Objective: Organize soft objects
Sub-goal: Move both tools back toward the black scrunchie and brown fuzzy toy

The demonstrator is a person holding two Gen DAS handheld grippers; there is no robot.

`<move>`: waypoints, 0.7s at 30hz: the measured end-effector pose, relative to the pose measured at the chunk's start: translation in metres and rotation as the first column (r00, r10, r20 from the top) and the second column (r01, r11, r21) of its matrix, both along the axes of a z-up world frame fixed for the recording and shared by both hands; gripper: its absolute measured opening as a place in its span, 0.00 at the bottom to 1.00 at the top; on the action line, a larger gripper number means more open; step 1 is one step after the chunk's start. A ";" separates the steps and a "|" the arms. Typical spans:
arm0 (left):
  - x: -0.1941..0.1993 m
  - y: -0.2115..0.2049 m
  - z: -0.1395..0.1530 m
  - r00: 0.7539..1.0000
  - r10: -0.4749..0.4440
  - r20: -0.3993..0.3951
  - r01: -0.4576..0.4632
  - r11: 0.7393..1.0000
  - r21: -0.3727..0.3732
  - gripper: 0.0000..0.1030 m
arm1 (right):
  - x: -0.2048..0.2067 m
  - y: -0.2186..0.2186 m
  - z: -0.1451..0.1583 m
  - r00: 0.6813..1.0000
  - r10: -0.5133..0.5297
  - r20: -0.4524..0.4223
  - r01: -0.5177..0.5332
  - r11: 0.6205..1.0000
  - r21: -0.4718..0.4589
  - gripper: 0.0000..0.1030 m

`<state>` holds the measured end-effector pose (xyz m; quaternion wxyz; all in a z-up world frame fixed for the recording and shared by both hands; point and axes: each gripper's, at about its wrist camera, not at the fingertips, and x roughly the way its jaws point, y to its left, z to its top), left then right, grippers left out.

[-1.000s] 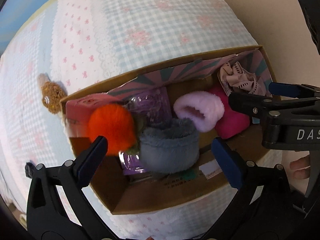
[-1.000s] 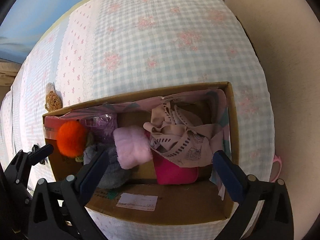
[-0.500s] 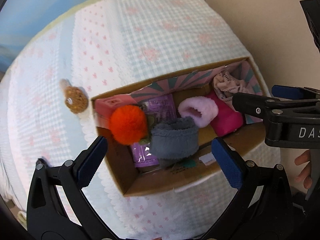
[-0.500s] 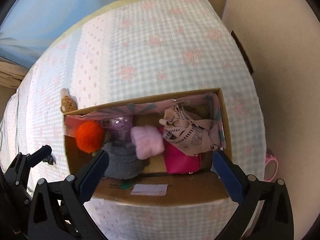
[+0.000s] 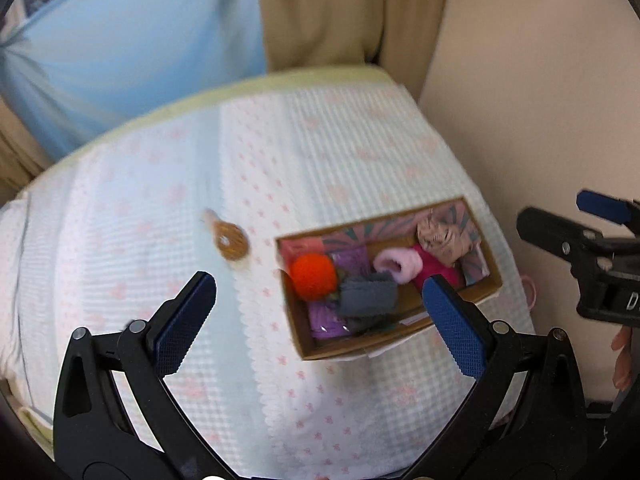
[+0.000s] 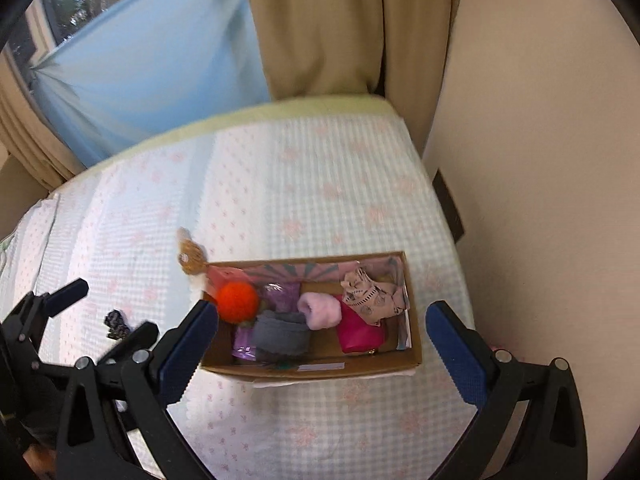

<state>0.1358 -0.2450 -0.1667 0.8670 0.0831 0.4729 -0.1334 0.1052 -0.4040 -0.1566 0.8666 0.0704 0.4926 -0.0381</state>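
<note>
A cardboard box (image 5: 360, 350) (image 6: 316, 368) sits on the bed near its right edge. Inside lie an orange pompom (image 5: 313, 277) (image 6: 237, 301), a grey fuzzy piece (image 5: 368, 300) (image 6: 282, 334), a pale pink fuzzy piece (image 5: 399, 266) (image 6: 320, 311), a magenta item (image 5: 434, 272) (image 6: 360, 336), a purple bag (image 6: 280, 294) and a beige patterned cloth (image 5: 440, 236) (image 6: 372, 294). My left gripper (image 5: 320, 320) is open and empty, high above the bed left of the box. My right gripper (image 6: 320, 340) is open and empty above the box.
A brown knitted piece (image 5: 230, 240) (image 6: 191, 258) lies on the checked bedspread (image 5: 140, 240) left of the box. A small dark item (image 6: 116, 322) lies further left. A wall (image 6: 540, 160) runs close on the right, curtains (image 6: 320, 28) at the back.
Both grippers have pulled up and back from the box, which now looks much smaller. The left view has swung left. The box contents have not moved.
</note>
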 end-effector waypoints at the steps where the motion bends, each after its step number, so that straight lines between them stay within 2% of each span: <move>1: -0.005 0.005 0.008 1.000 0.008 0.019 -0.008 1.000 -0.005 1.00 | -0.007 0.004 0.008 1.000 0.002 0.014 -0.002 1.000 -0.005 1.00; 7: -0.046 0.046 0.062 0.989 0.072 0.132 -0.065 0.996 -0.054 1.00 | -0.052 0.031 0.056 0.991 0.010 0.133 -0.005 0.999 -0.035 1.00; 10: -0.062 0.066 0.077 0.981 0.110 0.161 -0.100 0.993 -0.070 1.00 | -0.065 0.042 0.069 0.985 0.020 0.171 -0.014 0.999 -0.037 1.00; 15: -0.084 0.102 0.086 0.958 0.210 0.195 -0.195 0.977 -0.090 1.00 | -0.071 0.060 0.079 0.973 0.061 0.221 -0.061 0.998 -0.010 1.00; 21: -0.103 0.153 0.075 0.919 0.329 0.218 -0.318 0.944 -0.088 1.00 | -0.060 0.095 0.071 0.946 0.171 0.275 -0.183 0.983 0.016 1.00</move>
